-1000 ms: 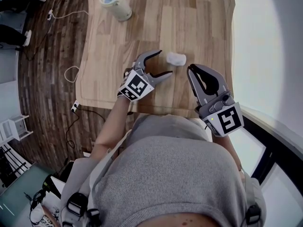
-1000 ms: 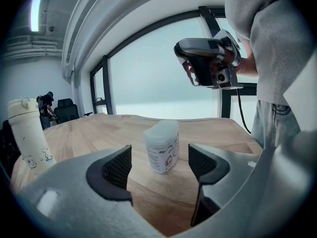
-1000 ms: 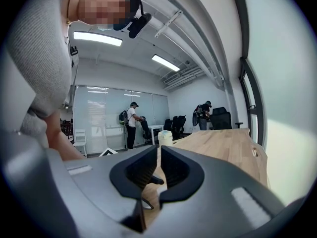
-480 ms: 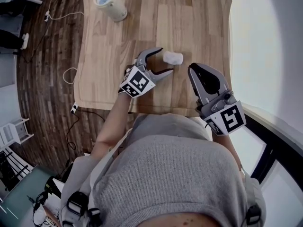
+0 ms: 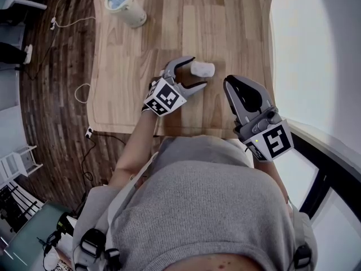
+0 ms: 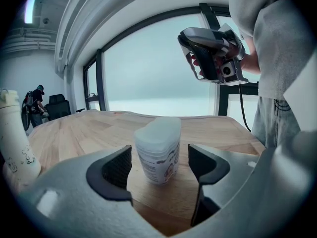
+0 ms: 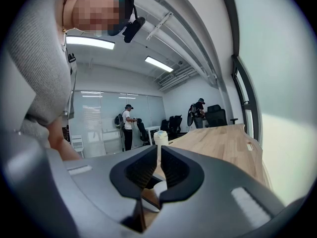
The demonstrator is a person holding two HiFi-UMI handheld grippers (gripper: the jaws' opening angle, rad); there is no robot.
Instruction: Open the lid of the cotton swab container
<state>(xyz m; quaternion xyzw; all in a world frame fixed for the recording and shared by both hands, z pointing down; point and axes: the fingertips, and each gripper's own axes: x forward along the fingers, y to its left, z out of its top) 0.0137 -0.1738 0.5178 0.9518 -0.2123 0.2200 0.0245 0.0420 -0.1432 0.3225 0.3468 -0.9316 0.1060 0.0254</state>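
The cotton swab container (image 5: 202, 68), a small translucent white tub with its lid on, stands upright on the wooden table (image 5: 169, 27). My left gripper (image 5: 197, 72) is open, one jaw on each side of the tub. In the left gripper view the container (image 6: 157, 150) sits between the dark pads (image 6: 117, 170), with a gap on both sides. My right gripper (image 5: 229, 82) hovers to the right of the tub, shut and holding nothing. From the left gripper view, the right gripper (image 6: 210, 53) hangs high above the table. In its own view the right gripper (image 7: 158, 165) has its pads nearly touching.
A pale bottle with a blue-white cap (image 5: 125, 5) stands at the far left of the table; it also shows as a bottle (image 6: 12, 143) and a bottle (image 7: 161, 140). The table's near edge (image 5: 169, 133) is close to my body. People stand in the room's background.
My left gripper has crept forward, and its open jaws now flank the container instead of stopping short of it. The right gripper has held still.
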